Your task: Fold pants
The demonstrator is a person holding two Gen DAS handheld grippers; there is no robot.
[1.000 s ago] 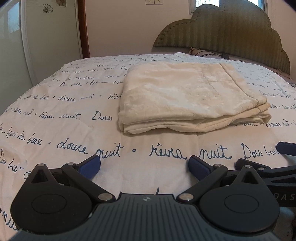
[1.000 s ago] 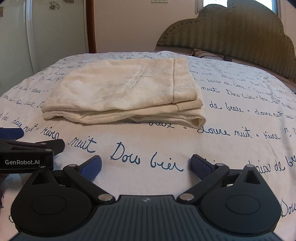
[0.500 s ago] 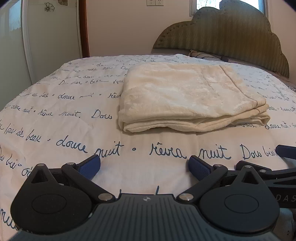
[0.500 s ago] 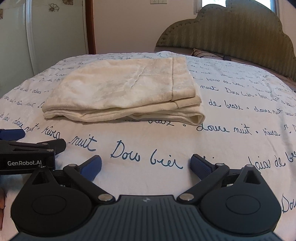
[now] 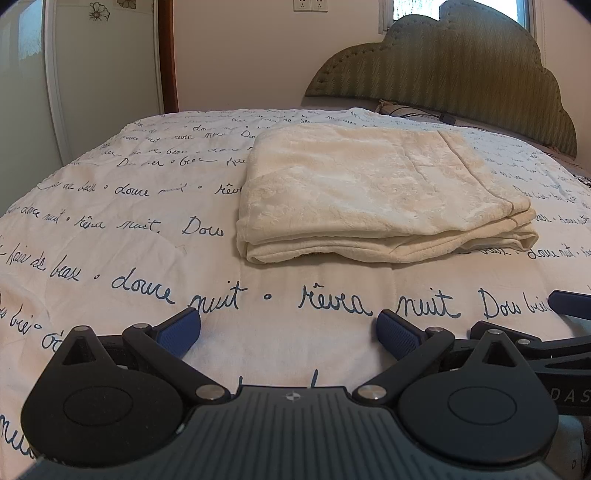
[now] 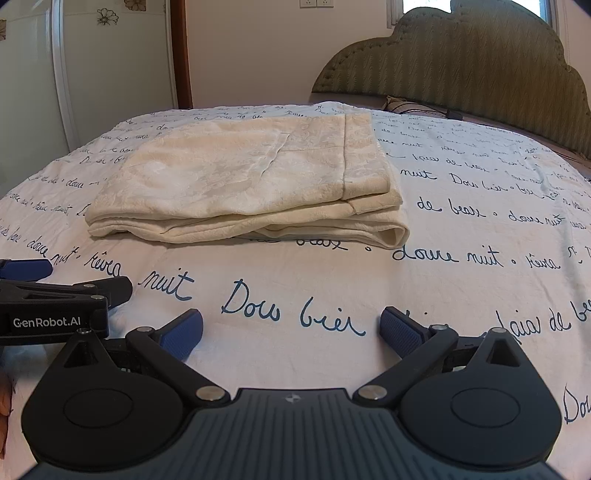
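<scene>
Bed covered w/ white bedspread (image 5: 122, 258) printed in dark blue cursive script. Padded olive headboard (image 5: 461, 70) w/ scalloped top is seen at far end — a patterned pillow (image 5: 397, 108) tucked against it. Double wall socket (image 5: 310, 4) up top; white panel w/ flower decals (image 6: 107, 16) at left.
</scene>
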